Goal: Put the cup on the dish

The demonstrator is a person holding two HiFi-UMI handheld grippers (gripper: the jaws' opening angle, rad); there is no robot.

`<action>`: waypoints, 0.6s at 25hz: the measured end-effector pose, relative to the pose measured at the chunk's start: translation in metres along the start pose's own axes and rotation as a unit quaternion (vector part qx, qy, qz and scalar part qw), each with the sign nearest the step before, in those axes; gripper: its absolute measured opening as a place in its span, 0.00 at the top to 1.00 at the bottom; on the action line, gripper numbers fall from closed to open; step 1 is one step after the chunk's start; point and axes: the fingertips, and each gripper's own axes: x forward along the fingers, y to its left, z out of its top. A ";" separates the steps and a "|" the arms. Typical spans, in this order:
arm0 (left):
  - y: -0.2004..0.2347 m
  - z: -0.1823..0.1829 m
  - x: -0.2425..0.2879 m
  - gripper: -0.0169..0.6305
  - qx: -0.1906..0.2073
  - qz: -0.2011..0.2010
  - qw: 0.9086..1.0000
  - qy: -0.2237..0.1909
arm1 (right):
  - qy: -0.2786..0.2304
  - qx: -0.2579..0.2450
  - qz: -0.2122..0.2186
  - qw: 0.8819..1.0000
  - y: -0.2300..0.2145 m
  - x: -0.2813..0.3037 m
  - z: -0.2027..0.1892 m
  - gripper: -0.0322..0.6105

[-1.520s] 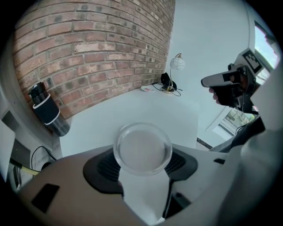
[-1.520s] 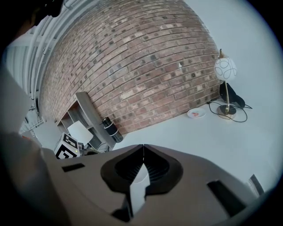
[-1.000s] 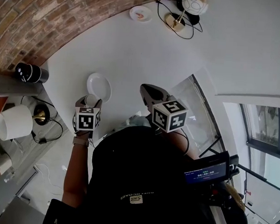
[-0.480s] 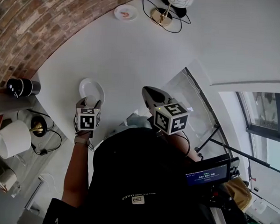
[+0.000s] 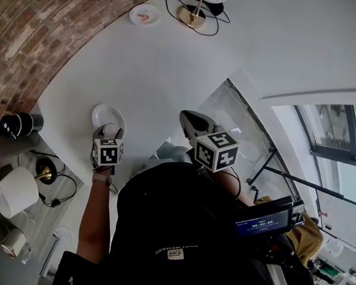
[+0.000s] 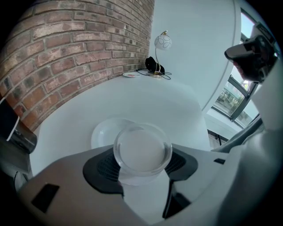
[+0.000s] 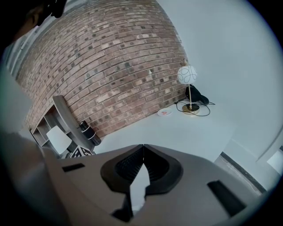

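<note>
A clear round cup [image 6: 142, 152] sits upright between the jaws of my left gripper [image 6: 142, 165], which is shut on it. Just beyond the cup lies the white dish [image 6: 106, 132] on the white table. From the head view, the left gripper [image 5: 109, 135] holds the cup [image 5: 109, 130] at the near edge of the dish [image 5: 107, 114]. My right gripper [image 5: 191, 119] hangs above the table's edge to the right, its jaws shut with nothing between them [image 7: 142, 152].
A globe lamp [image 6: 162, 42] with a black cable and a small saucer [image 6: 131, 74] stand at the table's far end by the brick wall. A black speaker [image 5: 17, 124] and a white lampshade [image 5: 15, 191] sit on a shelf at left. A window [image 5: 339, 129] is at right.
The left gripper has stayed shut on the cup at the dish's near edge. The head camera has shifted, so dish and gripper appear slightly further left. The right gripper holds still.
</note>
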 end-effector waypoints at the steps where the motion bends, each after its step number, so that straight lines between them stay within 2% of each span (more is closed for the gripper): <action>1: 0.000 -0.001 0.001 0.56 0.001 -0.001 1.000 0.001 | -0.001 0.001 -0.002 1.000 -0.001 -0.001 0.000 0.94; 9: -0.002 -0.002 0.009 0.56 0.013 -0.009 1.000 -0.001 | -0.003 0.008 -0.012 1.000 -0.004 -0.003 -0.002 0.94; 15: -0.002 0.004 0.011 0.56 0.038 -0.004 0.999 -0.011 | -0.001 0.008 -0.015 1.000 -0.005 -0.002 -0.002 0.94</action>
